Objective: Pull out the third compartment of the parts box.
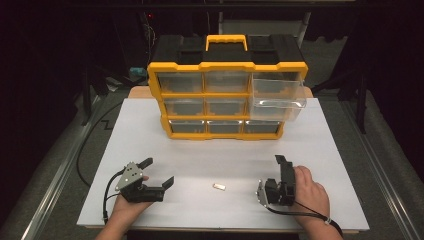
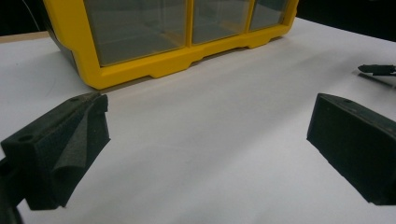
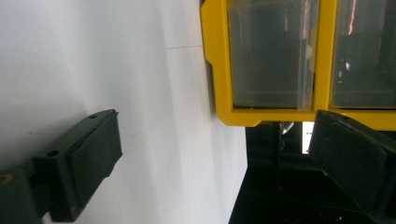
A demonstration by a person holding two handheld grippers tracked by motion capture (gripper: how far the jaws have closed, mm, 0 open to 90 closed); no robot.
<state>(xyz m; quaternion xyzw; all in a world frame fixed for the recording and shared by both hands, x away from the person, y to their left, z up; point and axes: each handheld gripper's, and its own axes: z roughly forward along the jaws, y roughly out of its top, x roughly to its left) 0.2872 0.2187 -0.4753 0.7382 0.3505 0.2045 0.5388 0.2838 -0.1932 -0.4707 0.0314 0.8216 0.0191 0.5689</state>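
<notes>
A yellow drawer organizer point(image 1: 226, 100) stands at the far side of the white table point(image 1: 310, 150), its top-right clear drawer point(image 1: 278, 97) pulled out. Near the front edge lies a small pale metallic piece point(image 1: 218, 187) — between the two grippers, touching neither. The left gripper point(image 1: 159, 172) rests with jaws wide apart; the right gripper point(image 1: 281, 167) — tipped on its side — is spread too.

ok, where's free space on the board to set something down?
Bare strips: between the organizer and the tongs, plus both side margins of the board. Crowded at the near edge: left tongs, small part, right tongs. The open drawer overhangs back right.
</notes>
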